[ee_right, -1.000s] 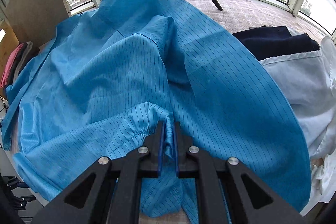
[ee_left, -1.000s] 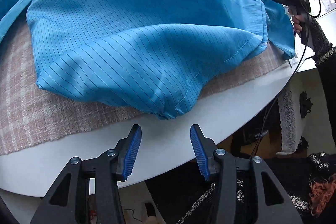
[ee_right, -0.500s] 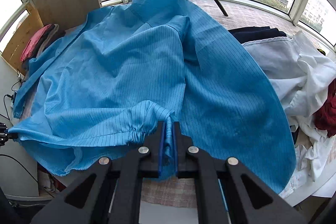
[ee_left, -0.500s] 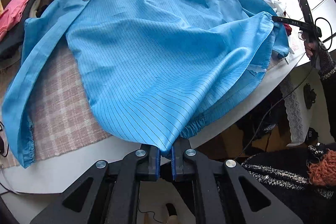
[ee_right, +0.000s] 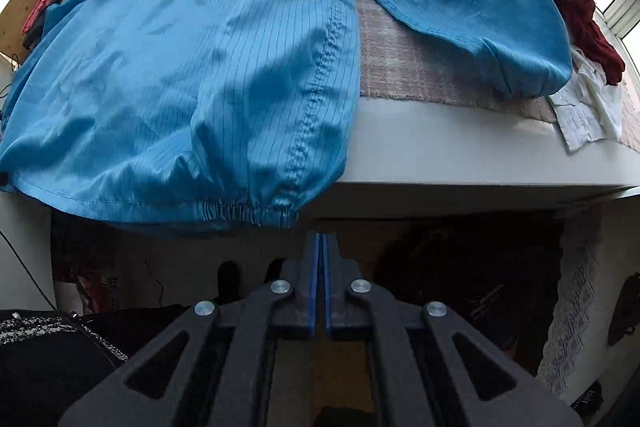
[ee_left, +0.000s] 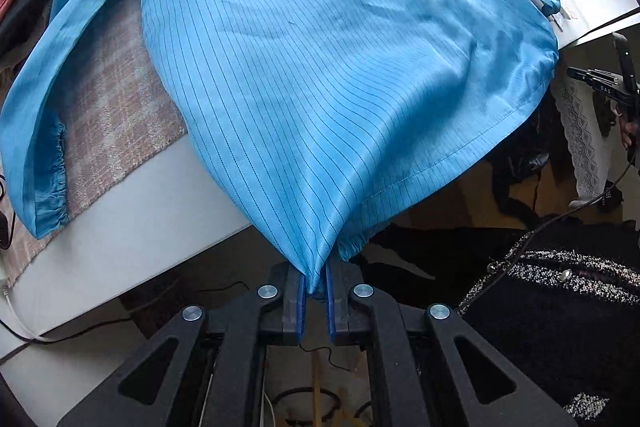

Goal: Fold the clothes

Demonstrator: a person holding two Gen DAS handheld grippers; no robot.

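A: At the table edge [ee_left: 132,227], left view: left gripper [ee_left: 316,301] clenched on the blue coat [ee_left: 320,67], its hem corner overhanging.

B: Right view: right gripper [ee_right: 320,283] closed, empty, below the cuff [ee_right: 244,213]. Best regrasp there; keep the fabric taut.

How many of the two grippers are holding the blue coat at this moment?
1. The left gripper is shut on a corner of the coat, off the table edge. The right gripper is shut on nothing, just below a cuff hanging over the edge.
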